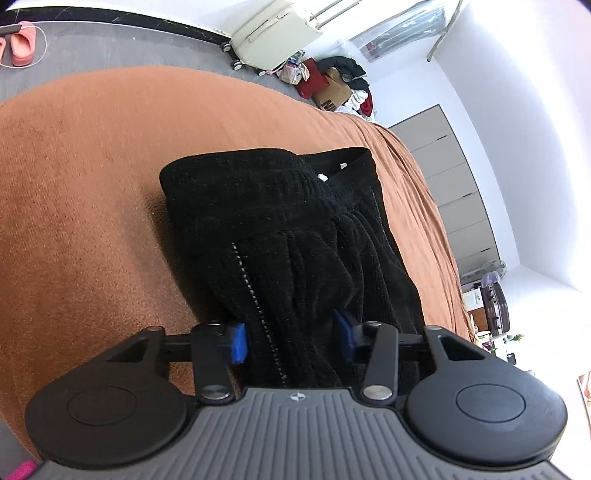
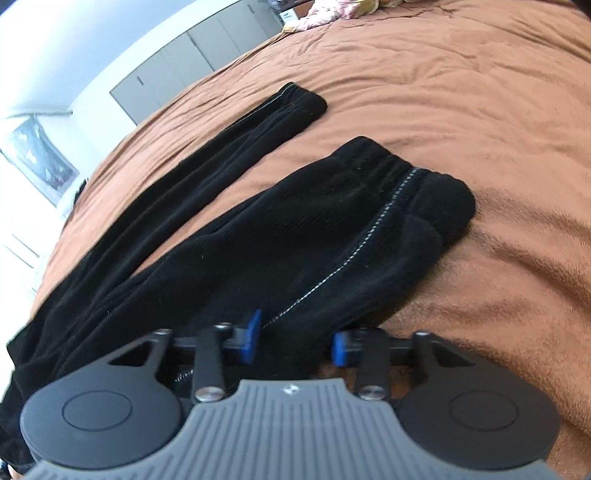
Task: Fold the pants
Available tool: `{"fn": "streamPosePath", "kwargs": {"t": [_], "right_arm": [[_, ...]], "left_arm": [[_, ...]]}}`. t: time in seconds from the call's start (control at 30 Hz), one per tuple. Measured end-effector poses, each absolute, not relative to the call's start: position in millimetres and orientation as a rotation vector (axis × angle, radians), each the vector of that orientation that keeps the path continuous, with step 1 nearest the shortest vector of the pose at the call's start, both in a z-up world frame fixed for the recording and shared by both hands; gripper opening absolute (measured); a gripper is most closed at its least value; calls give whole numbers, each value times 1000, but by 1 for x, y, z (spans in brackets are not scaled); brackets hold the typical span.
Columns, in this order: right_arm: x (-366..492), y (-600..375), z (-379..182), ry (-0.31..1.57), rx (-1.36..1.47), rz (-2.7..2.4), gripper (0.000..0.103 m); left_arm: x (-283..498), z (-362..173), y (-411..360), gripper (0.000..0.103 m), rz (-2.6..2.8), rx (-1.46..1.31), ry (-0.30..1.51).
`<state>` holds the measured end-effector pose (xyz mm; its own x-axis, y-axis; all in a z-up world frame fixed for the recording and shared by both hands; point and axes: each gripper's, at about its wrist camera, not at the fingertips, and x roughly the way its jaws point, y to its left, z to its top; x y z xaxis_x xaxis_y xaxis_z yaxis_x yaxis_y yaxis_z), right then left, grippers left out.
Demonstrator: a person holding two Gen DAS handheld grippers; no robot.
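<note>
- The black pants [image 1: 288,236] are lying on a rust-brown bedspread [image 1: 81,206], filling the centre of the left wrist frame, with the elastic waistband [image 1: 266,173] at the far end, toward the upper middle.
- The left gripper [image 1: 291,339] is sitting at the lower centre, its blue pads [image 1: 238,343] spread on either side of a bunched ridge of the pants fabric; whether they are squeezing it, I cannot tell.
- In the right wrist frame, the pants [image 2: 280,236] are stretching from the lower left toward the centre right, one leg [image 2: 207,155] running to the upper middle, the other leg's cuff [image 2: 417,195] at centre right.
- The right gripper [image 2: 295,341] is at the lower centre, pads [image 2: 253,334] parted, with the fabric's edge lying between them.
- A cream suitcase [image 1: 273,33] is standing at the top of the left wrist frame.
</note>
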<state>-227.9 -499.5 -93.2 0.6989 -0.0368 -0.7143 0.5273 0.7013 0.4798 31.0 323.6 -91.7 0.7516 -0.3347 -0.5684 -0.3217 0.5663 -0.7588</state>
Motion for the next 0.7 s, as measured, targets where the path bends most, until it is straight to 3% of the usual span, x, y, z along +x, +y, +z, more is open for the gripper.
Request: {"fn": "streamPosePath", "kwargs": {"t": [0.07, 0.17, 0.4, 0.7], "right_arm": [[-231, -508, -98, 706, 812, -330, 25], [-229, -511, -103, 706, 839, -329, 20], [-242, -508, -100, 601, 910, -342, 6], [-252, -501, -84, 481, 959, -320, 4]], "left_arm": [[33, -89, 323, 36, -2, -983, 754], [33, -87, 322, 28, 2, -968, 755], [30, -83, 319, 22, -24, -982, 699], [30, -60, 310, 20, -24, -975, 659]]}}
